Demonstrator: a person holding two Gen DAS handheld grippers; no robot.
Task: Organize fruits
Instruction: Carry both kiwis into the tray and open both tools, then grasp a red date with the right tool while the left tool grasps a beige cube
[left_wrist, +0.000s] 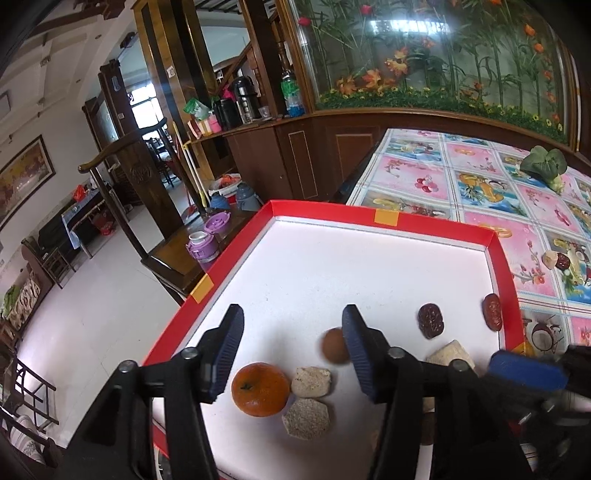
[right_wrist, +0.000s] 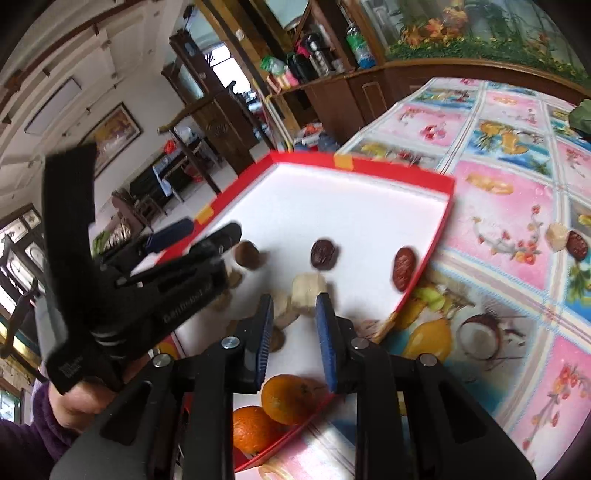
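Note:
A red-rimmed white tray holds an orange, a brown round fruit, a dark date, a red date and several beige chunks. My left gripper hovers open over the tray's near part, the orange and chunks lying below between its fingers. My right gripper is open just above the tray, a beige chunk past its tips and two oranges under its fingers. The left gripper is blurred at the tray's left.
The tray rests on a table with a pink and blue fruit-print cloth. A beige chunk and a dark date lie on the cloth right of the tray. A leafy green vegetable sits farther back. A hand holds the left gripper.

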